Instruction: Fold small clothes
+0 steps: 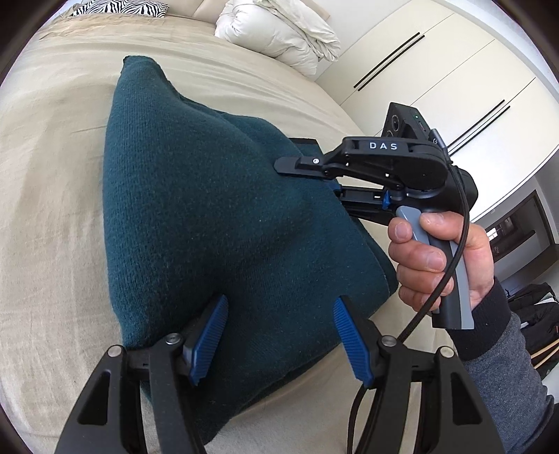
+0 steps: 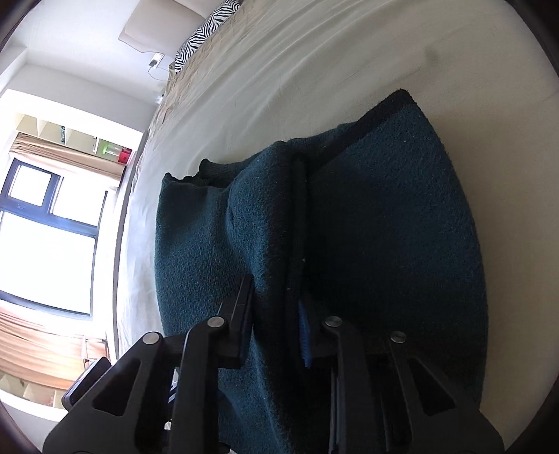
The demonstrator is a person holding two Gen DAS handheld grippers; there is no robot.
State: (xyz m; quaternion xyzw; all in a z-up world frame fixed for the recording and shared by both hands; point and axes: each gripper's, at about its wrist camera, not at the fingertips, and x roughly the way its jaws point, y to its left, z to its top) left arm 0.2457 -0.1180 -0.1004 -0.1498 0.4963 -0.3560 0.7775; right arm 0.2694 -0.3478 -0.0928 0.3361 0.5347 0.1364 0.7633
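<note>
Green knit (image 1: 195, 209) lying folded on bed (image 1: 52, 174). Right gripper (image 2: 276, 321) clamped on its fold. Left gripper (image 1: 279, 335) wide apart, holding nothing

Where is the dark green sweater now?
The dark green sweater lies folded on the beige bed, filling the centre of both wrist views, with the white duvet beyond it.

Teal knit garment (image 1: 195, 195) — folded, on bed (image 1: 52, 174)

Teal knit garment (image 1: 195, 209) on beige bed (image 1: 52, 195)
</note>
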